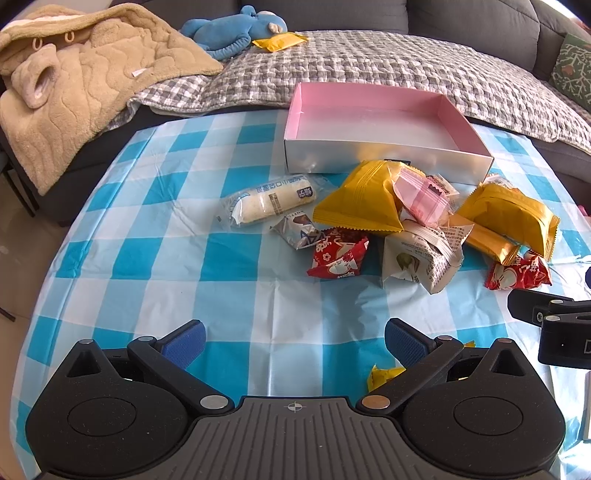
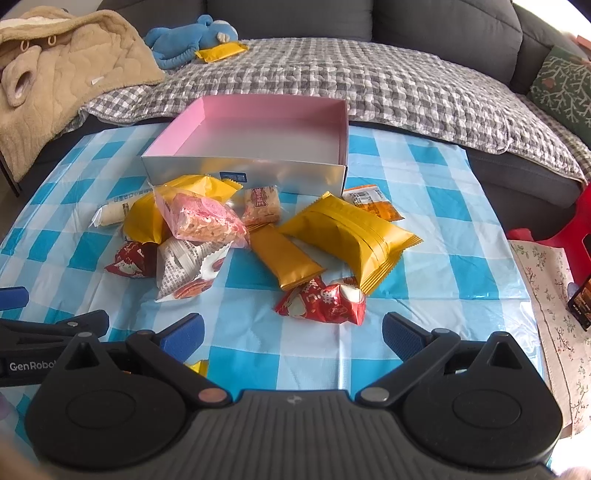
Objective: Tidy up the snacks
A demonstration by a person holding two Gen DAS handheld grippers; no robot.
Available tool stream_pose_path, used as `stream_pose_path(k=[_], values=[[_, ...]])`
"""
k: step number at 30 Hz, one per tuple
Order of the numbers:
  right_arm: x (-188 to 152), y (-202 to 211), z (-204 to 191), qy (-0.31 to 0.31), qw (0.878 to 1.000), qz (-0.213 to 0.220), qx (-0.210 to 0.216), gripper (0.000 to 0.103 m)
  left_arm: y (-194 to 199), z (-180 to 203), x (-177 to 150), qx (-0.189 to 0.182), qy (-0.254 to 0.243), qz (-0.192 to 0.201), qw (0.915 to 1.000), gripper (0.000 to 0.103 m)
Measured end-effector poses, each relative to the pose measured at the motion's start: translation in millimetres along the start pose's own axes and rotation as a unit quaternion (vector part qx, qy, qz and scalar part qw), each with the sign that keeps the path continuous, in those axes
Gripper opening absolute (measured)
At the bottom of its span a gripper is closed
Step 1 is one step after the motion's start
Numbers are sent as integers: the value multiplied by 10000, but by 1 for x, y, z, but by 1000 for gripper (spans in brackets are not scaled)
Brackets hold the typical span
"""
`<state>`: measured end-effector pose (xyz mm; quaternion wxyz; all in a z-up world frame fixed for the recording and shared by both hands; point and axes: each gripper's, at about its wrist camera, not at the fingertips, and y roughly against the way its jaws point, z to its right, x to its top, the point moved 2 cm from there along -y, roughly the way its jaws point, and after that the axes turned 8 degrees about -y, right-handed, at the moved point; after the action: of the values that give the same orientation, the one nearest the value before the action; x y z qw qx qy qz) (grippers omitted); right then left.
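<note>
Both grippers sit closest to my cameras, low over the checked tablecloth (image 1: 147, 266): my left gripper (image 1: 293, 341) and my right gripper (image 2: 291, 338) each show blue pads spread wide with nothing between them, so both are released. Beyond them, the pink box (image 2: 258, 173) stands on the far side of the cloth, open at the top, and I see nothing inside it; I judge the sorting not yet begun. All the snacks lie loose in front of the box. A red packet (image 2: 325, 301) lies farthest from the box on the right, nearest my right gripper. Two large yellow bags (image 2: 351, 236) sit just before the box wall, with a pink clear packet (image 2: 203, 219) resting against the left one. A long pale roll (image 1: 269, 201) lies left of the pile, apart from it. One yellow packet (image 1: 280, 40) lies on the sofa cover behind the box, beside a blue soft toy (image 1: 229, 27). Wrappers look crinkled, glossy, light.
</note>
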<state>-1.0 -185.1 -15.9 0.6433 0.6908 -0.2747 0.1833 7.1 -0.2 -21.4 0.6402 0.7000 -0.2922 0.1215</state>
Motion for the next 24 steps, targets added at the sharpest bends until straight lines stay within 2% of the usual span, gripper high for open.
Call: stream_pose_path(k=[24], values=[[0, 0, -1, 29, 10000, 6, -47, 103, -2, -1, -2, -9, 4, -18, 10000, 103]])
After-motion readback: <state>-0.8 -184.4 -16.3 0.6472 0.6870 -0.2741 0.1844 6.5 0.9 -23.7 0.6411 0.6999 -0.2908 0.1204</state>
